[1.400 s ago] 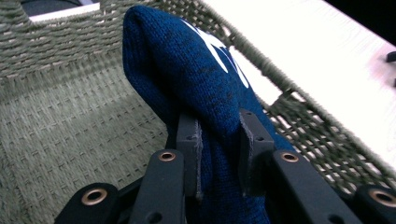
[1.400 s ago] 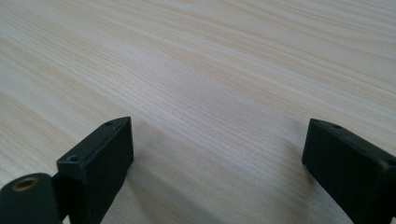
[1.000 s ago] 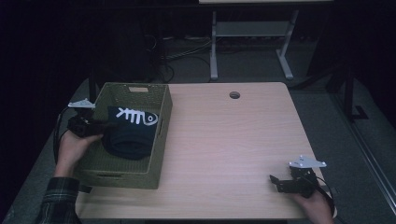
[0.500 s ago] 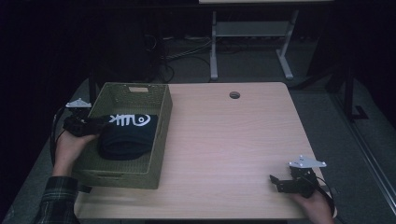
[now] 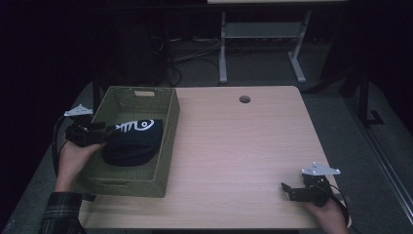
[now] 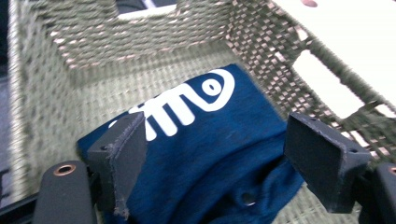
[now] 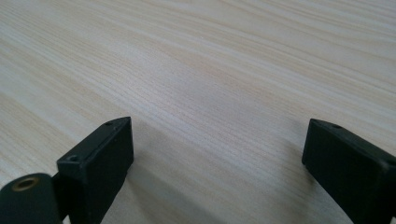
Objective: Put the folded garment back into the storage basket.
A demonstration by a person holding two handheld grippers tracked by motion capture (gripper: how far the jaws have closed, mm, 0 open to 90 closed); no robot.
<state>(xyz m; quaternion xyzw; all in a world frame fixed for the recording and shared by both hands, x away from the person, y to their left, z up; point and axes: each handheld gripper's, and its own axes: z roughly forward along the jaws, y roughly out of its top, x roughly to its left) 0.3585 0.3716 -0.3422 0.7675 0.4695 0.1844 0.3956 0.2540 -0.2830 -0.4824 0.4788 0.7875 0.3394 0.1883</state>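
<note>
Your left gripper (image 6: 224,172) is spreading wide, apparently letting the folded navy shirt (image 5: 132,141) settle in the basket (image 5: 168,141); your right gripper (image 7: 224,172) is sitting wide open.

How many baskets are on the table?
1. The green woven basket sits at the table's left side, with a folded dark blue shirt inside it.

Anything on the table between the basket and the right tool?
Nothing. In the high view the table is bare wood between the basket and the right tool; the only mark, a cable hole, sits farther back.
</note>
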